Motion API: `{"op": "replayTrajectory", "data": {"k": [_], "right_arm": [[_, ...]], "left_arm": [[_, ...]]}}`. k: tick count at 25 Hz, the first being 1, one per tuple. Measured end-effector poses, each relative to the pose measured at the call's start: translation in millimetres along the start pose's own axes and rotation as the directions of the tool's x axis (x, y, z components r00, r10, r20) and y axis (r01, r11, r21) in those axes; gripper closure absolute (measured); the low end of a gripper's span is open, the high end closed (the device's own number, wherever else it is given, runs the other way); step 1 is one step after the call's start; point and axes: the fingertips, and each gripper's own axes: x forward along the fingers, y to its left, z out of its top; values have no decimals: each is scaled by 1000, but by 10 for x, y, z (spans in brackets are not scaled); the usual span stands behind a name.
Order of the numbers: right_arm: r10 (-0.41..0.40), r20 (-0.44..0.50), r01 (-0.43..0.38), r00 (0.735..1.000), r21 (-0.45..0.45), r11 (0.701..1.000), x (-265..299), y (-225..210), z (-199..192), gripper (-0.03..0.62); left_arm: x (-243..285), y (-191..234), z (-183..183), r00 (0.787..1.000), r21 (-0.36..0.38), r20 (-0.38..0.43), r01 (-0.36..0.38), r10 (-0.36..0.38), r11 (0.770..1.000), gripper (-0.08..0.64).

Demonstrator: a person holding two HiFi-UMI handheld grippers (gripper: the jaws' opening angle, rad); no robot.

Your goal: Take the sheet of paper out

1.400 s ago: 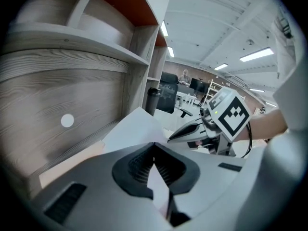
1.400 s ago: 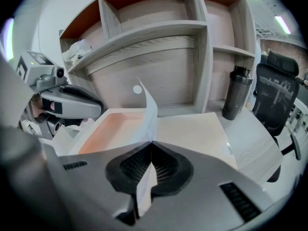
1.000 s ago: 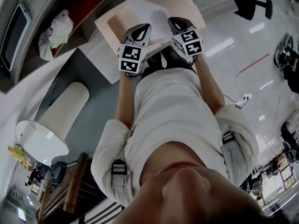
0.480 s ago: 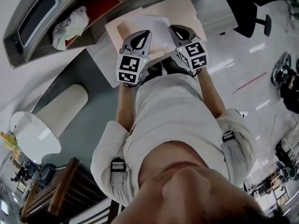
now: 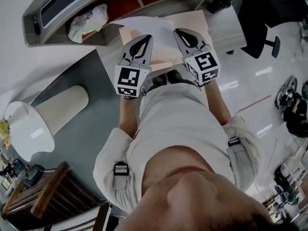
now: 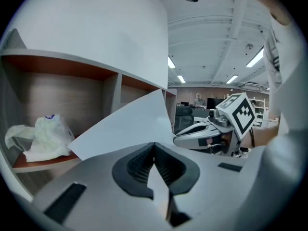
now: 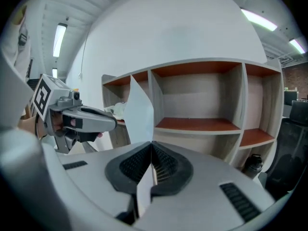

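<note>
A white sheet of paper (image 5: 144,24) hangs between my two grippers, over a tan flat surface (image 5: 195,20) in front of a shelf unit. My left gripper (image 5: 144,38) is shut on the sheet's left edge. In the left gripper view the paper (image 6: 127,126) rises from the closed jaws of that gripper (image 6: 154,145). My right gripper (image 5: 181,32) is shut on the sheet's right edge. In the right gripper view the paper (image 7: 139,110) stands on edge out of the closed jaws of that gripper (image 7: 152,143). Each gripper shows in the other's view.
A shelf unit with wooden compartments (image 7: 197,97) stands just ahead, and a crumpled plastic bag (image 6: 41,138) lies in its left compartment. A dark bottle (image 7: 252,165) stands low at the right. A white cylinder (image 5: 45,121) and a black office chair (image 5: 262,25) flank me.
Both grippers kept hold of the sheet and carried it up off the tan surface, nearer the shelf. The head view has shifted, and more of the shelf shows.
</note>
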Motion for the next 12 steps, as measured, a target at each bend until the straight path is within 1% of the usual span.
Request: {"op": "replayTrajectory", "data": {"k": [5,12], "right_arm": [[50,63,-49,997,-25,998,-5,170,355,572],[109,130,-102,986,-60,993,-31,329,726,572]], "left_arm": [[-195,139,214,996,-4,64,-63,63,998,543],[-419,293,407,985,-7,113,-129,129,992,543]]}}
